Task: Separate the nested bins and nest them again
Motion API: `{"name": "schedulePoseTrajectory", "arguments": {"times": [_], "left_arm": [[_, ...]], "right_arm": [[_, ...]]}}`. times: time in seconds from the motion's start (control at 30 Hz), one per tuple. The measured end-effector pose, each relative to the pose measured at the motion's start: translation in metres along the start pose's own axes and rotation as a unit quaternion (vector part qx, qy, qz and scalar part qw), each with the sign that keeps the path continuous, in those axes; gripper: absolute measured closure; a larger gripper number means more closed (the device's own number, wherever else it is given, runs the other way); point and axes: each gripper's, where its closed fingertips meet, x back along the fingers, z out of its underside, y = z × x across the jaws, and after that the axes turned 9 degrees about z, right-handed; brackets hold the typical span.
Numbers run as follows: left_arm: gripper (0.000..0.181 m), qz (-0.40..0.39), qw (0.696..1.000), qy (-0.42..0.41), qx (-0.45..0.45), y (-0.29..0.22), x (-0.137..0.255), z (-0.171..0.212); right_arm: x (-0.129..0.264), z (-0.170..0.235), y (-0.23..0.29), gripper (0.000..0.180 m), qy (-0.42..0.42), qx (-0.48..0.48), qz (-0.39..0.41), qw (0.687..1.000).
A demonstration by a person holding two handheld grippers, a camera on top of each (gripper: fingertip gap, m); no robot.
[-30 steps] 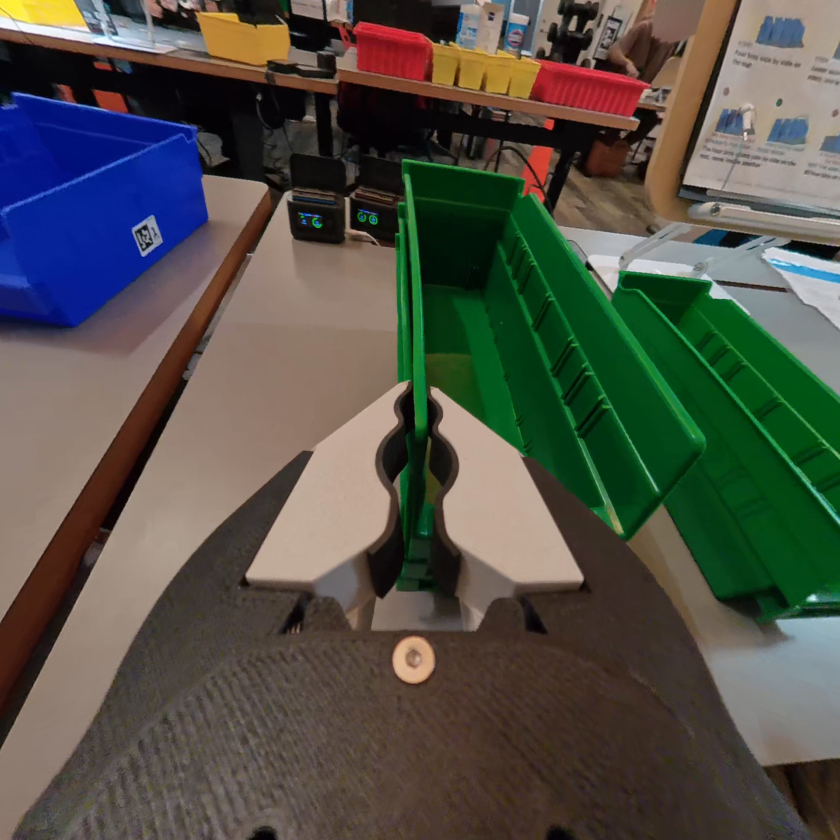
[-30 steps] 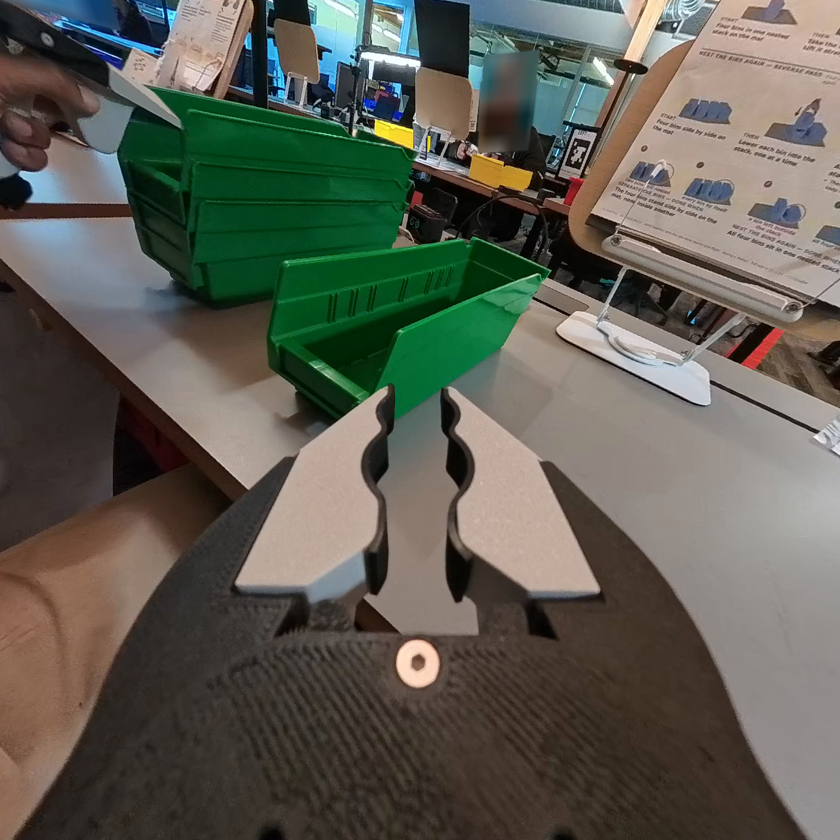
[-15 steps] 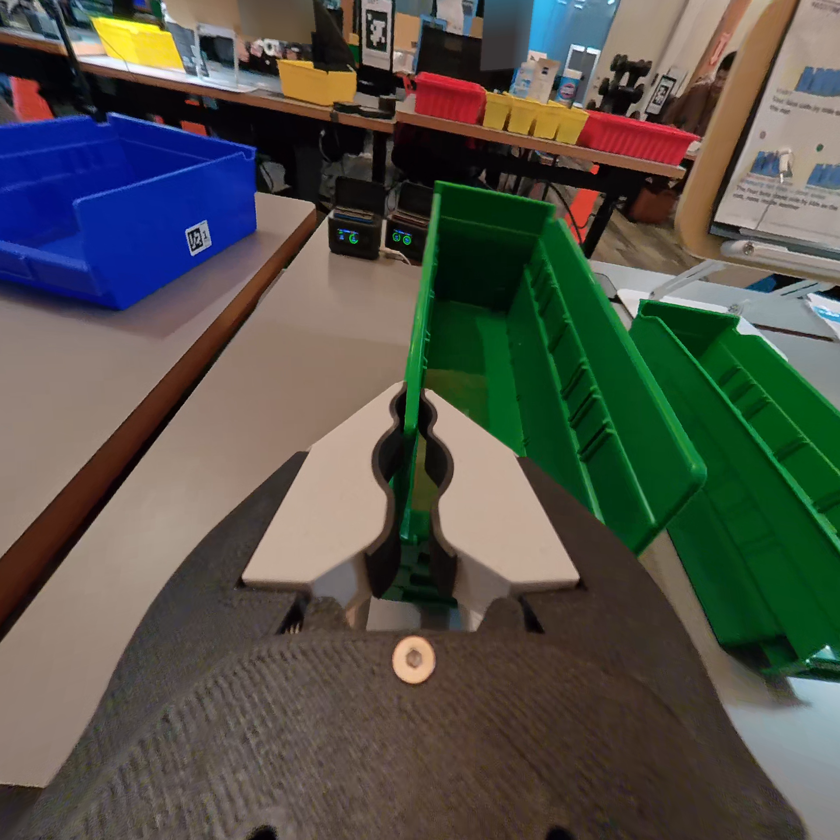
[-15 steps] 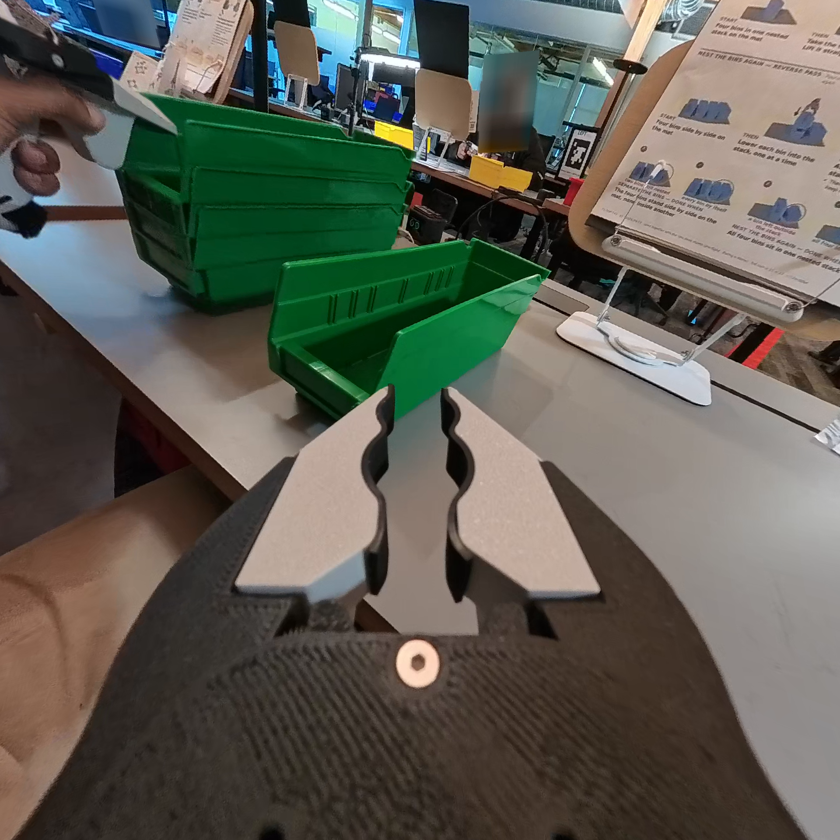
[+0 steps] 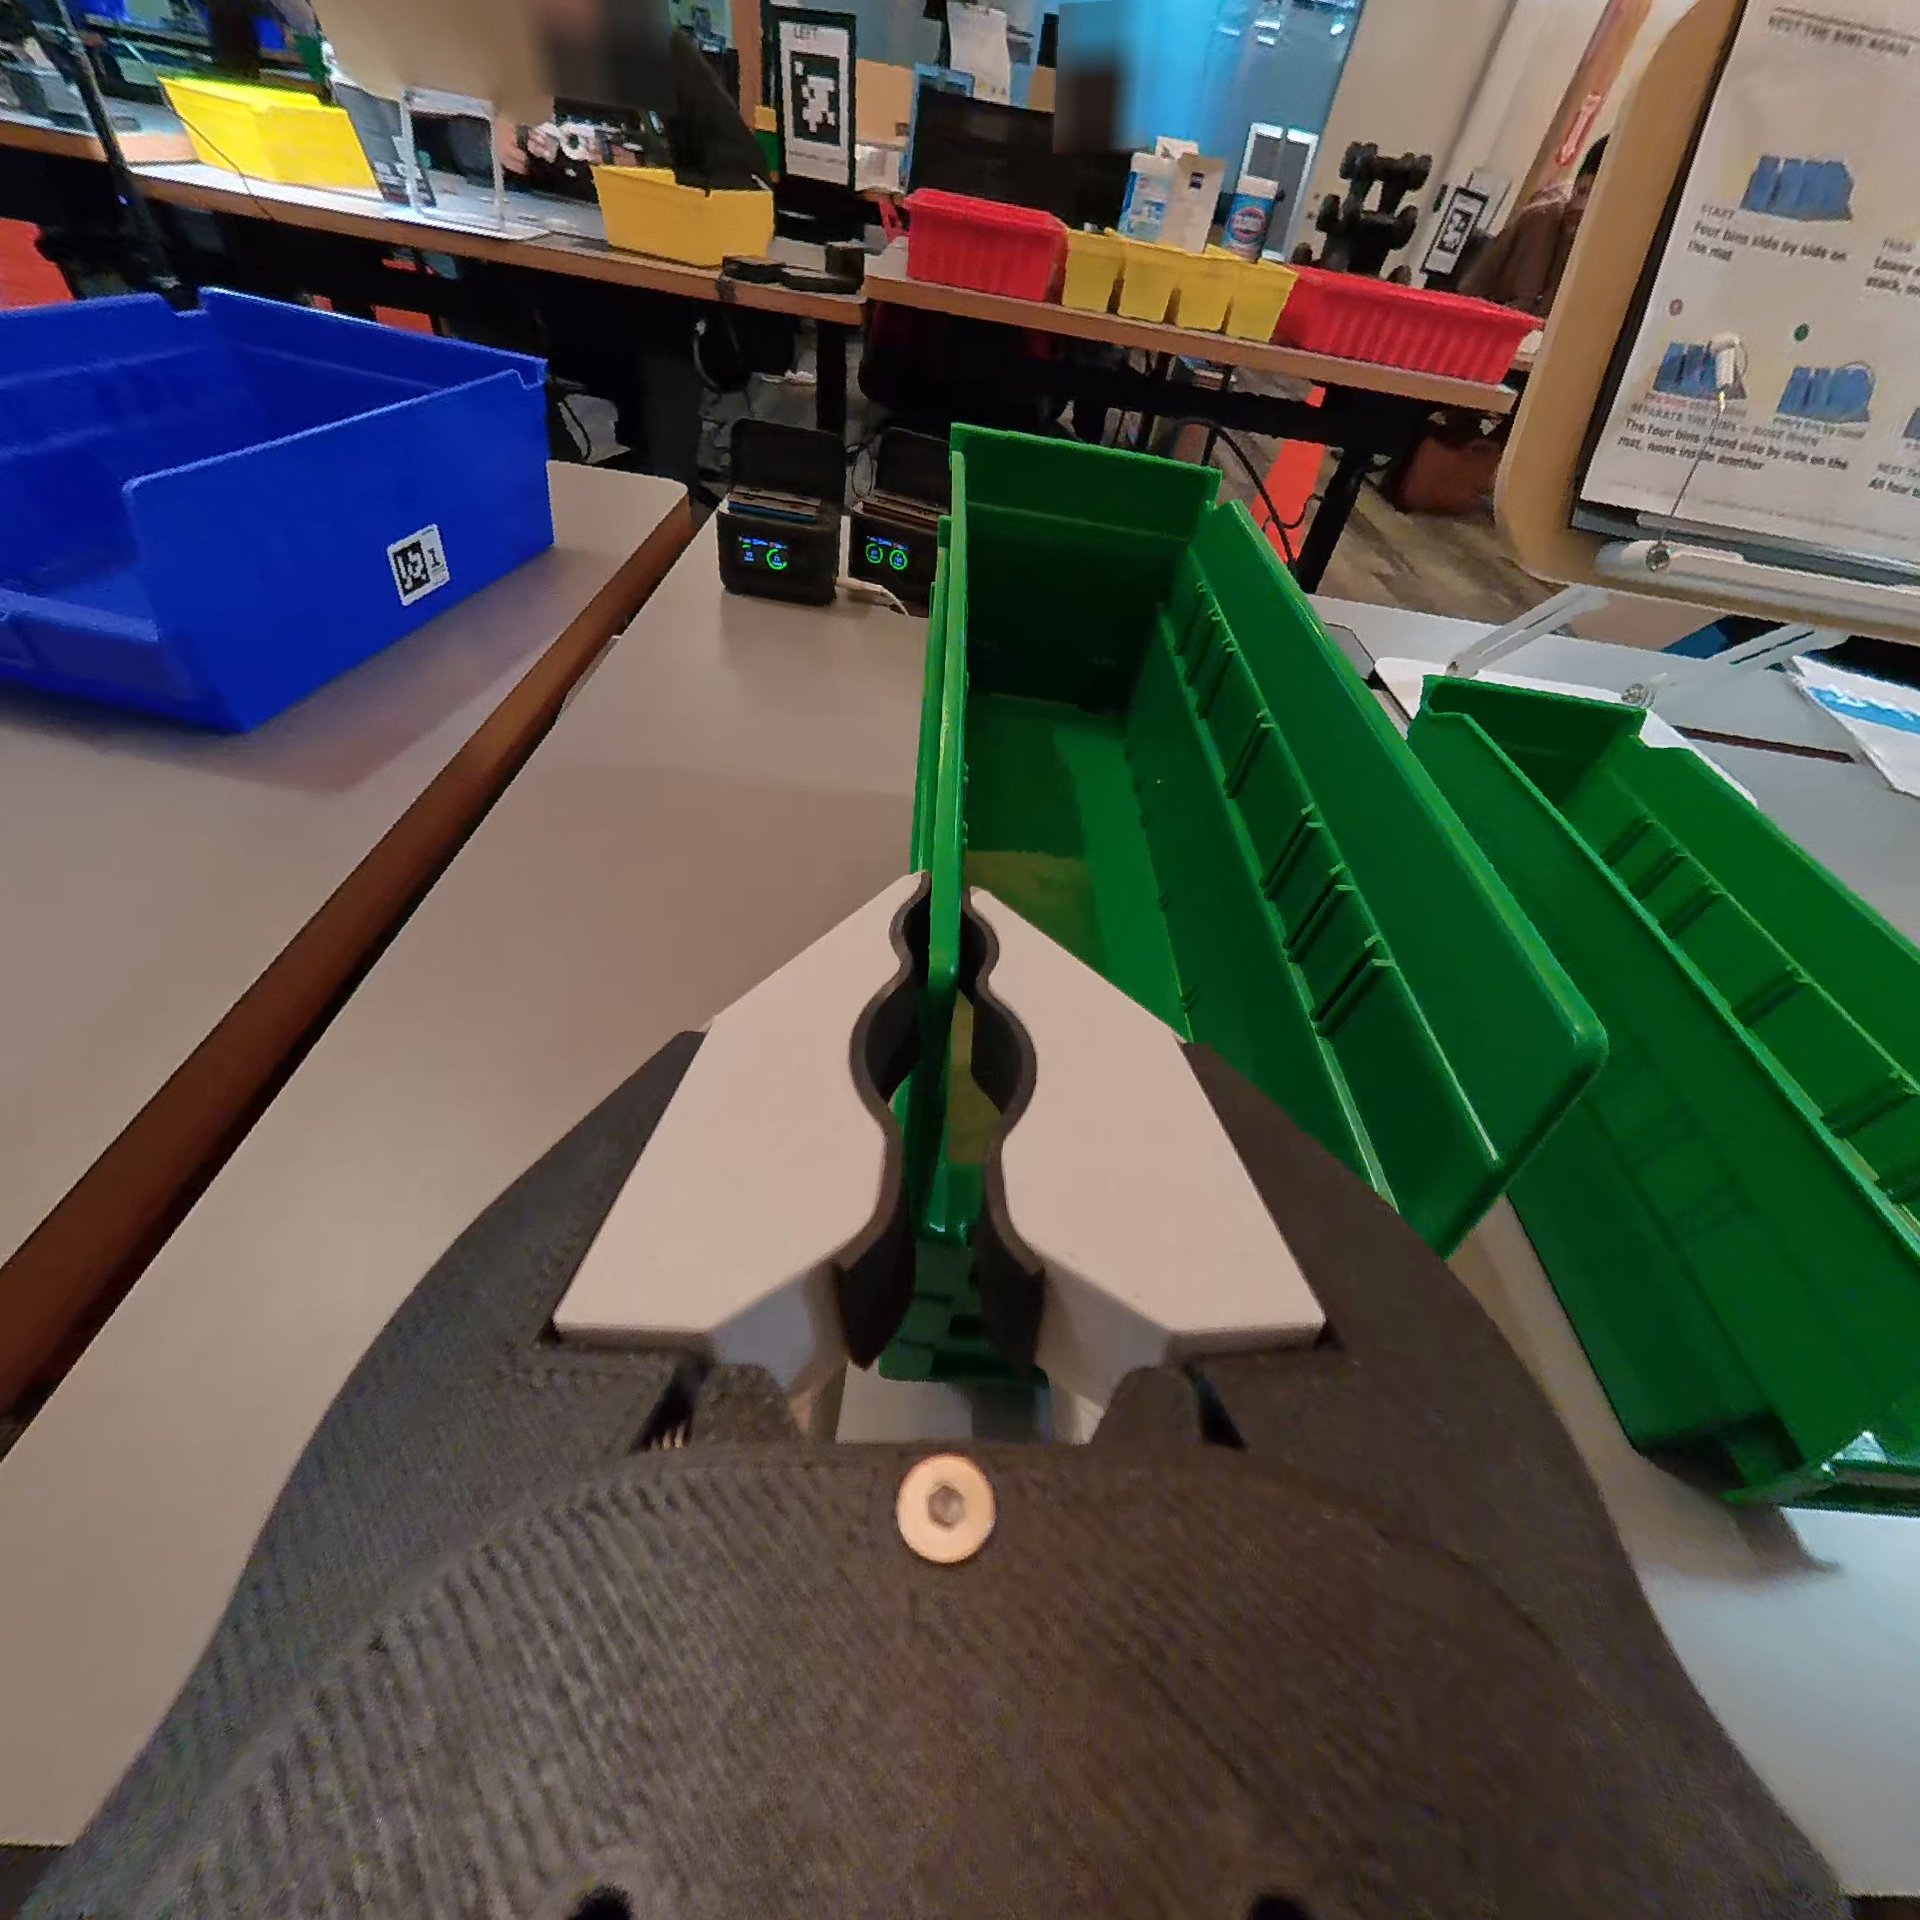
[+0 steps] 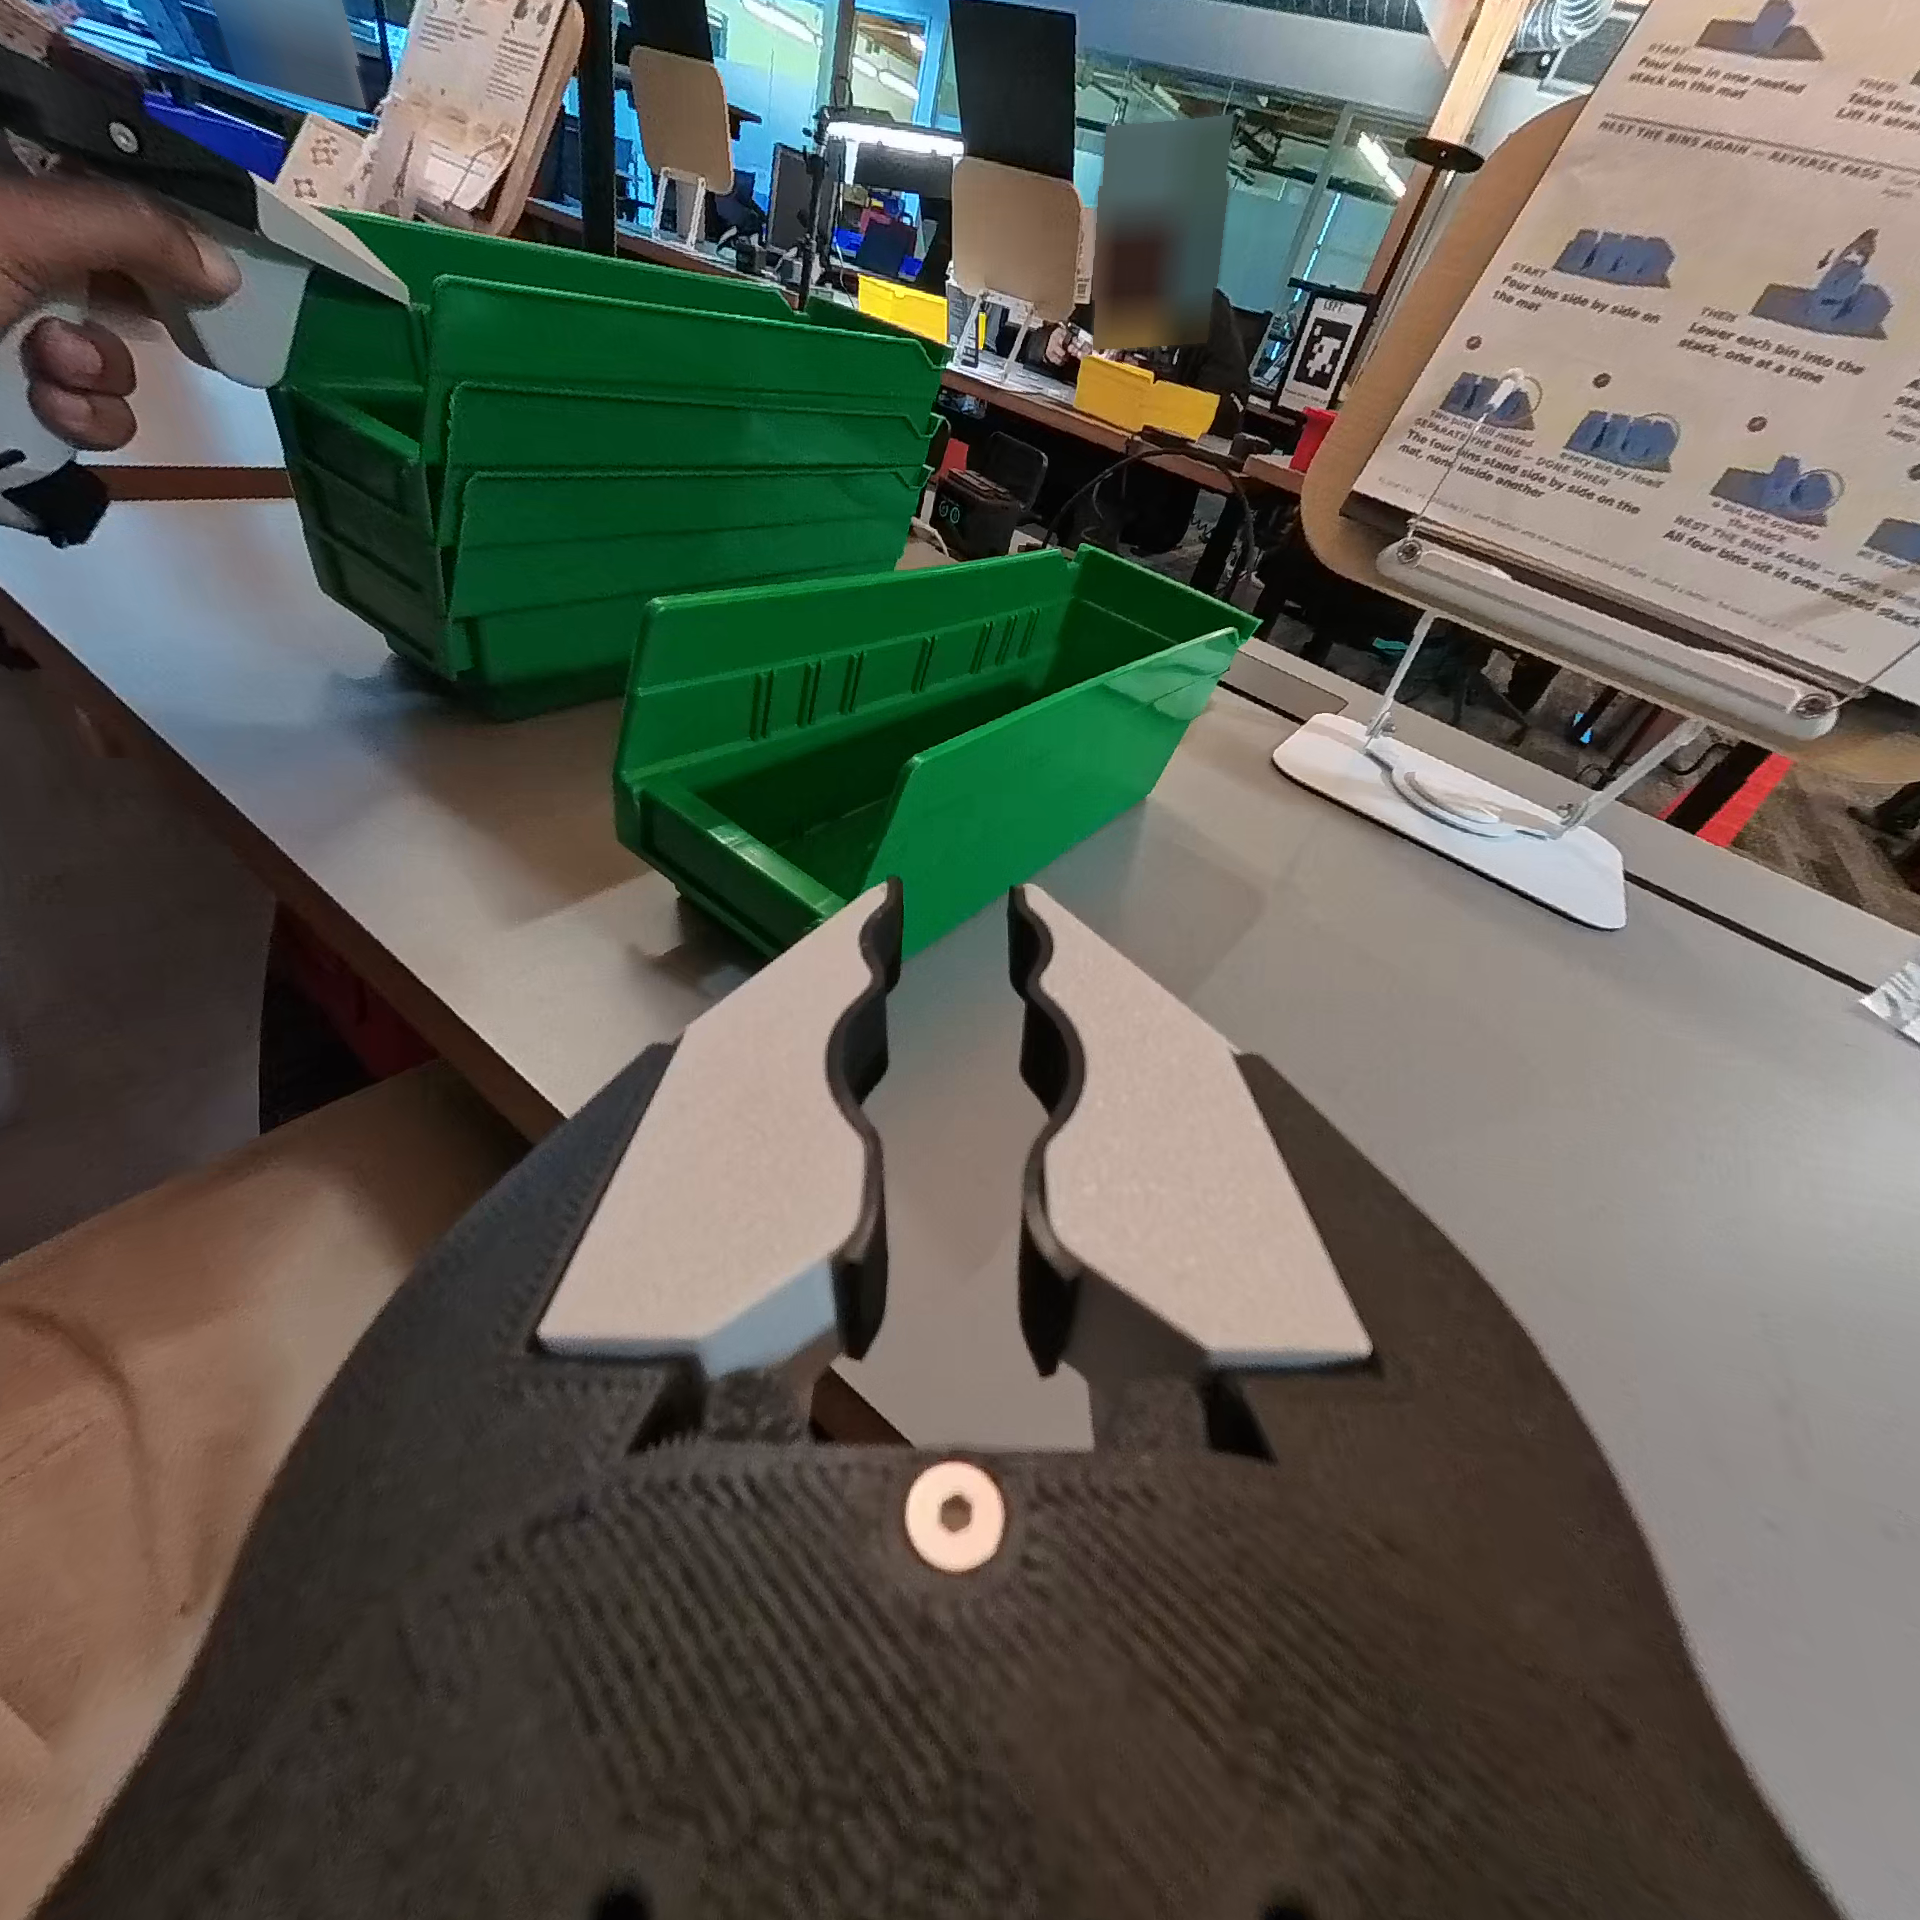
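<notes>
Left wrist view: the left hand-held gripper [image 5: 945, 935] is clamped on the left side wall of the top bin [image 5: 1049, 790], at centre frame. In the right wrist view this bin is seen tilted atop the stack [image 6: 623, 540] at upper left, with a single bin [image 6: 914, 727] set apart on the tabletop [image 6: 1455, 1143] just right of it. The step in hand is judged to be the lifting of the top bin out. It is best drawn straight up along the nest, with the grip kept firm, so that the lower bins are not dragged along. The left hand [image 6: 73, 312] is held high at the stack's near end. The right hand-held gripper [image 6: 951, 914] is held low, with its fingers apart and nothing between them.
</notes>
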Motion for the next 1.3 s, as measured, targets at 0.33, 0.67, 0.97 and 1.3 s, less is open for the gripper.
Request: {"name": "schedulePoseTrajectory", "arguments": {"times": [0.33, 0.67, 0.97, 1.3], "left_arm": [[0.155, 0.0, 1.0, 0.002, 0.013, -0.002, 0.004, -0.011], [0.136, 0.017, 0.998, -0.067, 0.01, -0.027, 0.056, -0.062], [0.134, 0.072, 0.997, -0.041, -0.004, -0.081, 0.063, -0.025], [0.13, 0.161, 0.986, -0.019, -0.028, -0.169, 0.059, 0.015]], "right_arm": [[0.0, -0.002, 0.002, 0.161, -0.003, -0.001, -0.003, 1.0], [-0.019, 0.001, 0.021, 0.139, 0.013, -0.012, -0.026, 1.0], [-0.053, 0.008, 0.033, 0.112, 0.053, -0.05, -0.053, 0.996], [-0.095, 0.025, 0.027, 0.108, 0.098, -0.079, -0.046, 0.991]]}}
